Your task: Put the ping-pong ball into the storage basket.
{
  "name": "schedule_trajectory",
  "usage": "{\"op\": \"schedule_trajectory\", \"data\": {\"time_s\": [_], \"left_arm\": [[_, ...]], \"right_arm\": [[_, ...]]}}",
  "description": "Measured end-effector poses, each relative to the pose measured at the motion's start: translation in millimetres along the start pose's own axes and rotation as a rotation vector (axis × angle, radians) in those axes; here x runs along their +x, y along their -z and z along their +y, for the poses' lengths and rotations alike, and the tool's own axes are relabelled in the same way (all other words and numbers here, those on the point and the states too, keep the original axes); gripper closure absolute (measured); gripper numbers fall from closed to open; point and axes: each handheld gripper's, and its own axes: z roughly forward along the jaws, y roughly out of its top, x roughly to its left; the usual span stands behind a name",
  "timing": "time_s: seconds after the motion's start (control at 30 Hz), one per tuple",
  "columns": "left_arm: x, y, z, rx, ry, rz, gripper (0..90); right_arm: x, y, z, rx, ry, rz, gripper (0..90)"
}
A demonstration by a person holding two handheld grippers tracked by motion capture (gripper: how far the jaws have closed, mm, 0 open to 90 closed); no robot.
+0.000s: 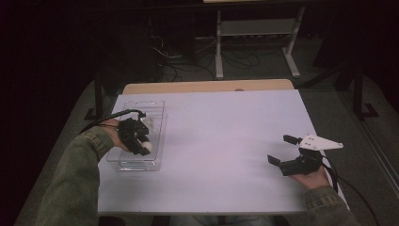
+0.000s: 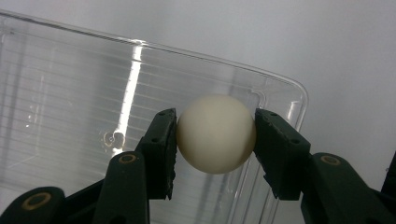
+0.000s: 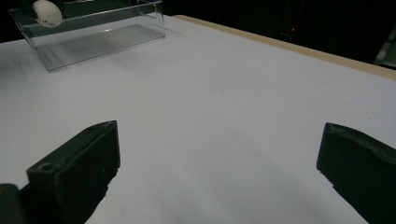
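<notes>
- Left tool [image 2: 215, 135] clamped on a cream ball [image 2: 216, 133], one jaw pressed to each side, grip across the widest part.
- Ball held over the clear plastic bin [image 2: 70, 93], whose ribbed floor lies behind and below the jaws; near corner of the bin just beyond the right-hand jaw.
- In the high view, left tool [image 1: 141, 143] and ball [image 1: 147, 147] over the bin's [image 1: 157, 136] near end.
- Step in hand, judged from this: either lifting the ball out or setting it in; cannot tell which from one moment.
- Right tool [image 1: 286, 151] well apart on the bare white table [image 1: 226, 141], jaws spread wide, holding nothing; bin [image 3: 100, 42] and ball [image 3: 46, 12] far ahead of it.
- Next move likely calls for a steady squeeze: a smooth round ball could slip or roll off.
- If lifting: straight up, clear of the rim before any sideways travel.
- If placing: lower to the floor of the bin, then ease the jaws apart.
</notes>
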Motion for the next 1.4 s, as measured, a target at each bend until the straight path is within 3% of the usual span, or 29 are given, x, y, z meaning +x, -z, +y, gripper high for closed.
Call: {"op": "schedule_trajectory", "data": {"time_s": [0.83, 1.4], "left_arm": [[4.0, -26.5, 9.2, 0.052, -0.014, -0.032, 50.4], [6.0, -40.9, 1.5, 0.041, 0.023, -0.061, 50.4]], "right_arm": [[0.4, -0.3, 0.1, -0.003, 0.001, 0.007, 0.0], [0.8, 0.2, 0.5, -0.008, 0.004, 0.004, 0.0]]}}
